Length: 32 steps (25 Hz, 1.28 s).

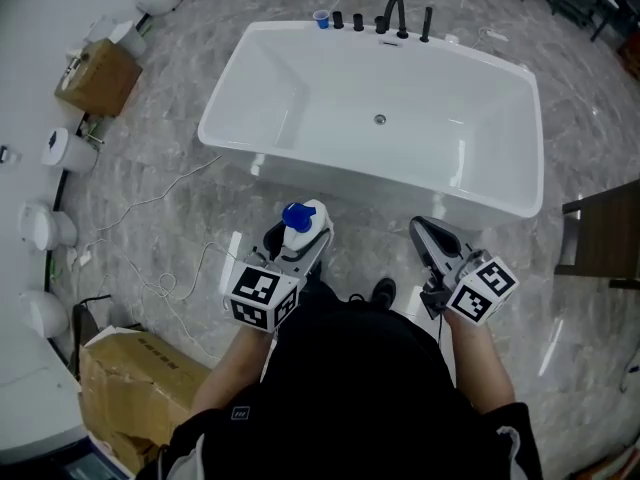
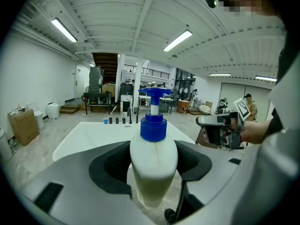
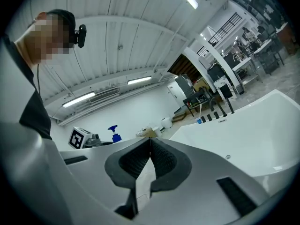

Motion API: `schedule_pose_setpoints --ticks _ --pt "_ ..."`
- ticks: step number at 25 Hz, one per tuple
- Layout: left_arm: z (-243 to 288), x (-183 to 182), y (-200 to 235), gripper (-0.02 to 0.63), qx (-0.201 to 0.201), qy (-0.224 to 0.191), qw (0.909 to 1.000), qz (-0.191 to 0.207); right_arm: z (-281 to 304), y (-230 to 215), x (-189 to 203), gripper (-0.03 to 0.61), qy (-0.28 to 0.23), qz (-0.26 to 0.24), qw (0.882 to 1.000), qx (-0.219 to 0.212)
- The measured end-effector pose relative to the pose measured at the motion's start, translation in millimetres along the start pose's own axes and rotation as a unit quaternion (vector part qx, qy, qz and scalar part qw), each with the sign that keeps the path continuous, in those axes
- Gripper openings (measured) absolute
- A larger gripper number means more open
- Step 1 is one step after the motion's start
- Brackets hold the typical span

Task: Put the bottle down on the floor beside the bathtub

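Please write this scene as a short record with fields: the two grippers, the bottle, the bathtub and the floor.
left gripper: shut on the bottle
bottle: white, blue pump, upright, held off the floor
right gripper: shut, holds nothing
bathtub: white, ahead of both grippers
floor: grey marble, loose cables at left

bottle (image 2: 153, 158) — white, blue pump | upright | held near bathtub (image 1: 440, 98)
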State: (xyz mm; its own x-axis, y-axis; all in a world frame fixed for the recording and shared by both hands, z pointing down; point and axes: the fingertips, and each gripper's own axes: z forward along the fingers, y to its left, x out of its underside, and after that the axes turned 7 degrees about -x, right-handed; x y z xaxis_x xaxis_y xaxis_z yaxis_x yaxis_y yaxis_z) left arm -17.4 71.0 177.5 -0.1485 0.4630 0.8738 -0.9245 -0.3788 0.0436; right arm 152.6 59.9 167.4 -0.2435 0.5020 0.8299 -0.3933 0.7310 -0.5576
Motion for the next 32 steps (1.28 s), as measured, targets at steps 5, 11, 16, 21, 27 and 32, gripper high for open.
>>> schedule_pose_setpoints --ticks 5,11,16,21,27,32 --pt "23 -3 48 0.275 0.04 0.001 0.9992 0.0 62 6 -4 0.028 0.018 -0.015 1.0 0.014" --pt "38 -4 116 0.275 0.085 0.005 0.9953 0.047 155 20 -10 0.028 0.013 -0.023 0.999 0.024" --pt "48 13 134 0.275 0.147 0.031 0.9863 0.068 207 38 -15 0.029 -0.032 0.005 0.999 0.016" --pt "68 -2 113 0.275 0.181 0.019 0.9778 0.104 208 43 -14 0.029 -0.008 -0.029 0.999 0.025" --pt "74 -19 67 0.275 0.207 0.013 0.973 0.102 162 44 -26 0.031 0.002 -0.06 0.997 0.043" --pt "76 -11 39 0.275 0.216 0.026 0.9713 0.098 138 41 -18 0.041 0.013 -0.06 0.997 0.036"
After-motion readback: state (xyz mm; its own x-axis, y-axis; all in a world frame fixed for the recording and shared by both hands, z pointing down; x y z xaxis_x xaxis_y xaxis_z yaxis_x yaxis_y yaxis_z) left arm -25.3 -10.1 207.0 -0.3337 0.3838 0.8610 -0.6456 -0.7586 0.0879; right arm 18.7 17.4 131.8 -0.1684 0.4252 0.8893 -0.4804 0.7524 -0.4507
